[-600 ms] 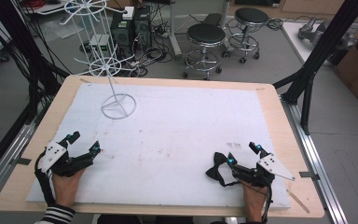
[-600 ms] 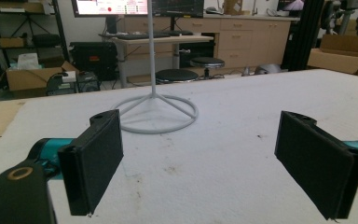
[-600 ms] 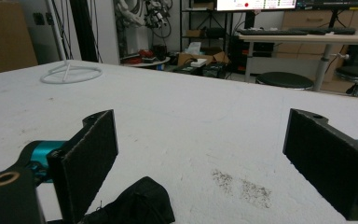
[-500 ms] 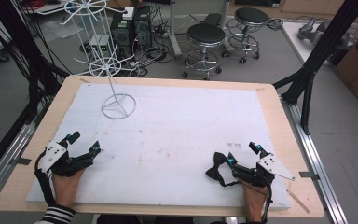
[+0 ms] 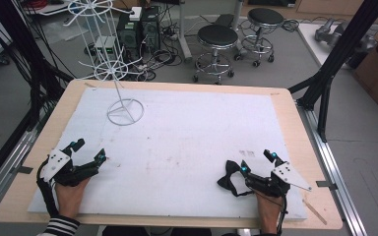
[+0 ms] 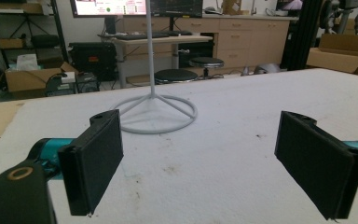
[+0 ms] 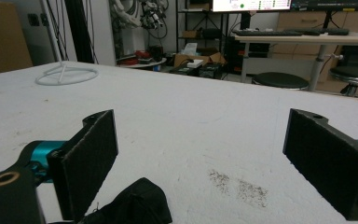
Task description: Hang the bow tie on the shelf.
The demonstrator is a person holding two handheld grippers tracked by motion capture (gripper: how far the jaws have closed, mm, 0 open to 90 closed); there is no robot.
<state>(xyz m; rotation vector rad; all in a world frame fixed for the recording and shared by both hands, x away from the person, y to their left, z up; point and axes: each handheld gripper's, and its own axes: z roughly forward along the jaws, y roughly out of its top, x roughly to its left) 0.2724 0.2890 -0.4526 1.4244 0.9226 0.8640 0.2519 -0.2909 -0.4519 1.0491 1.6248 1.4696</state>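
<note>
Bow tie point(image 5: 229, 178) lies on the white mat point(image 5: 192, 137) just beside the right tool point(image 5: 258, 163), jaws released.

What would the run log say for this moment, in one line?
left gripper: open, holds nothing | right gripper: open, beside black bow tie, not gripping | wire stand: upright, far left of white mat
</note>
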